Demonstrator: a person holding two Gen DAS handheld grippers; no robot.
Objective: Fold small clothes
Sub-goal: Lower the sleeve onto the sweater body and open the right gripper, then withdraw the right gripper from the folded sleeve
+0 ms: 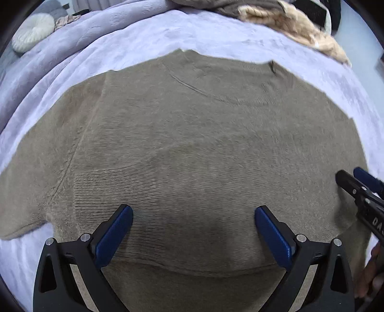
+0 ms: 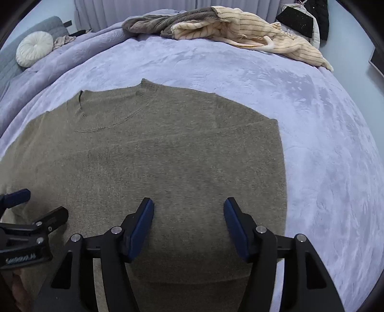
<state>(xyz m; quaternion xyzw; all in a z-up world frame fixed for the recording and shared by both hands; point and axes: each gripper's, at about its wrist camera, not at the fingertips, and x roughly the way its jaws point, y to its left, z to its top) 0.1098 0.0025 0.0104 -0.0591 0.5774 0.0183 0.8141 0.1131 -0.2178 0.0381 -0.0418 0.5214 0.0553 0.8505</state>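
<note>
A brown knit sweater (image 1: 192, 144) lies flat on the lavender blanket (image 1: 216, 36), neckline at the far side. Its right side looks folded in, with a straight edge (image 2: 280, 163) in the right wrist view; the left sleeve spreads out to the left (image 1: 19, 204). My left gripper (image 1: 194, 216) is open and empty, just above the sweater's near hem. My right gripper (image 2: 189, 208) is open and empty over the sweater (image 2: 168, 156) near its hem. Each gripper shows at the edge of the other's view, the right one (image 1: 355, 184) and the left one (image 2: 36, 206).
A heap of clothes, cream striped (image 2: 252, 31) and grey-brown (image 2: 163, 21), lies at the far edge of the blanket (image 2: 324, 144). A round white cushion (image 2: 33, 48) sits far left on a grey seat. Dark items (image 2: 309, 16) are at the far right.
</note>
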